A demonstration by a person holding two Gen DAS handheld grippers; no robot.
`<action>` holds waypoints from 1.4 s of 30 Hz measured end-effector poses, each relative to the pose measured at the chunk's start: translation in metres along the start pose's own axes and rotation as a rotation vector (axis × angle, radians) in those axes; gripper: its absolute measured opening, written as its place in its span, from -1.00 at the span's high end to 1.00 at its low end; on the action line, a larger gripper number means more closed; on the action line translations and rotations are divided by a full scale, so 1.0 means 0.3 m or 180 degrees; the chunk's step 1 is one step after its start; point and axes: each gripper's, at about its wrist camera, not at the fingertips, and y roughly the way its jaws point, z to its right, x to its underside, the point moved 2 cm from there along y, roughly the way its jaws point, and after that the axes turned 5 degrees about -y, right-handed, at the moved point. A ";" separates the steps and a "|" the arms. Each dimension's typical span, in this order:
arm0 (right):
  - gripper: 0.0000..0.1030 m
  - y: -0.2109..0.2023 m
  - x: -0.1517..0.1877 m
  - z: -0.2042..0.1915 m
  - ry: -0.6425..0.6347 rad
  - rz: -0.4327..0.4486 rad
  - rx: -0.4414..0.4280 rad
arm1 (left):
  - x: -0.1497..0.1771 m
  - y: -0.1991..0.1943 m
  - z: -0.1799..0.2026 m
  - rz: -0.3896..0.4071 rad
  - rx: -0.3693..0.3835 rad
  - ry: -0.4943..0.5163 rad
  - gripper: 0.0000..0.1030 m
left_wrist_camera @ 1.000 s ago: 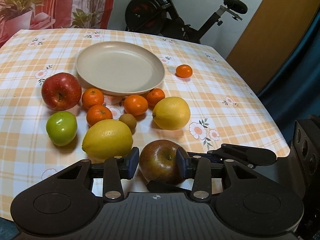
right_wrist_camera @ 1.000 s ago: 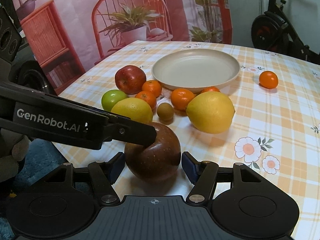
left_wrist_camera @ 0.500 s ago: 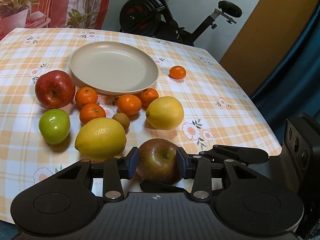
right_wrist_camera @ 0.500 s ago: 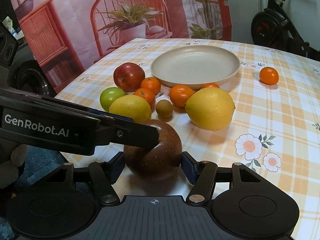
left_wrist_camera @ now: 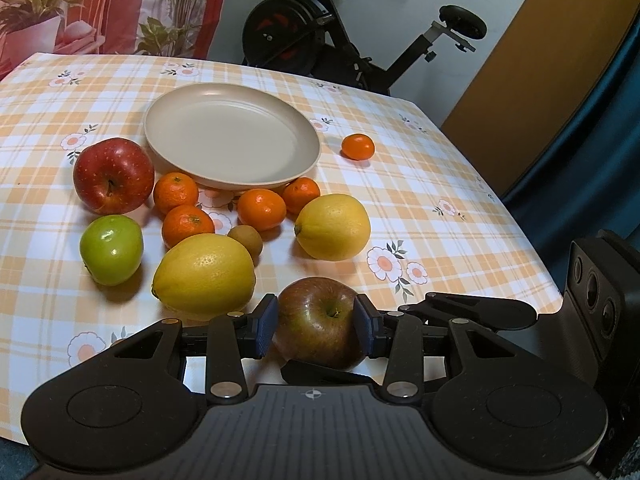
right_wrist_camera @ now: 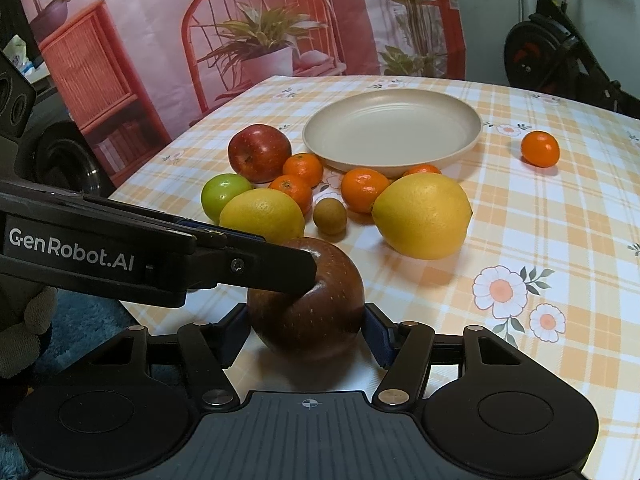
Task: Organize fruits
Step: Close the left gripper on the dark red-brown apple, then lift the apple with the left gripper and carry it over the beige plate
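Note:
A dark red-brown apple (left_wrist_camera: 320, 322) sits at the table's near edge. My left gripper (left_wrist_camera: 316, 326) is shut on it, both blue pads touching its sides. In the right wrist view the same apple (right_wrist_camera: 316, 312) lies between my right gripper's (right_wrist_camera: 306, 330) pads, which stand close to its sides with a slight gap. The left gripper's finger (right_wrist_camera: 256, 268) crosses over the apple there. An empty beige plate (left_wrist_camera: 176, 112) stands farther back.
On the checked tablecloth (left_wrist_camera: 420, 200) lie a red apple (left_wrist_camera: 113, 176), a green apple (left_wrist_camera: 111, 249), two lemons (left_wrist_camera: 204, 270) (left_wrist_camera: 333, 227), several mandarins (left_wrist_camera: 262, 208), a small brown fruit (left_wrist_camera: 245, 240), and one lone mandarin (left_wrist_camera: 357, 147) at right. An exercise bike (left_wrist_camera: 320, 44) stands behind.
The left gripper's pads have closed from a loose gap onto the dark apple. The right gripper has narrowed around the same apple. The rest of the fruit has not moved.

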 end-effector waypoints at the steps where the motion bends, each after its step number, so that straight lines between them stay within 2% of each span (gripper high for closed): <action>1: -0.10 0.000 0.000 0.000 -0.0002 0.0000 0.0001 | 0.001 -0.001 0.001 0.0002 -0.0001 0.0006 0.14; 4: -0.09 -0.004 -0.003 0.004 0.0030 0.0019 -0.0013 | 0.001 -0.005 0.006 0.0020 0.0001 0.0036 0.14; 12: -0.09 -0.055 -0.073 0.007 -0.0041 0.0258 -0.0003 | -0.060 -0.064 0.032 0.0276 0.0041 0.0140 0.14; 17: -0.09 -0.083 -0.171 0.007 -0.0223 0.0397 0.0009 | -0.147 -0.113 0.043 0.0463 0.0038 0.0213 0.15; 24: -0.09 -0.083 -0.372 0.005 -0.0423 0.0588 -0.0072 | -0.293 -0.169 0.018 0.0681 0.0046 0.0184 0.15; 32: -0.09 0.016 -0.506 0.022 -0.0551 0.0600 -0.0128 | -0.397 -0.137 -0.043 0.0678 -0.0072 0.0213 0.14; 42: -0.09 0.187 -0.594 0.094 -0.0574 0.0345 -0.0160 | -0.495 -0.019 -0.165 0.0496 -0.0076 0.0012 0.14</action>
